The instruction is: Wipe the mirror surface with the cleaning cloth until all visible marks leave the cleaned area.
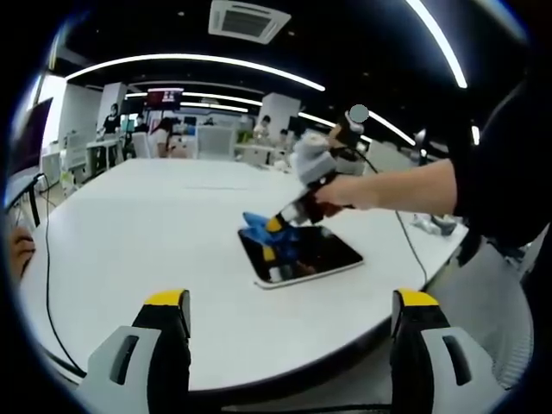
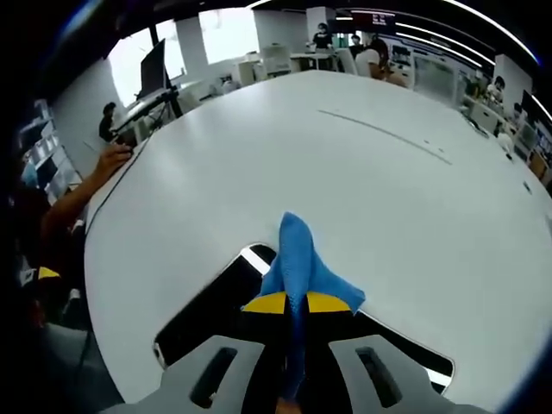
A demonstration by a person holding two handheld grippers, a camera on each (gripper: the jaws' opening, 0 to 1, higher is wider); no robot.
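The right gripper point(image 2: 296, 304) clamps the blue cleaning cloth point(image 2: 302, 263), pressing it onto the dark mirror point(image 1: 321, 254) that lies flat on the white table point(image 1: 155, 224). The left gripper point(image 1: 293, 312) hangs wide apart, well short of the mirror.

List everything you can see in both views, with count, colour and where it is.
Table: one, white, large and round-edged, under everything.
Mirror: one, dark glass with pale edge, flat on the table.
Cleaning cloth: one, blue, on the mirror, pinched in the right gripper.
Cable: one, black, along the table's near-left edge.
Ceiling light strips: several, white, overhead.
People: a few, beyond the table.
Right gripper: yellow-tipped jaws shut on the cloth.
Left gripper: yellow-tipped jaws open, above the table edge.
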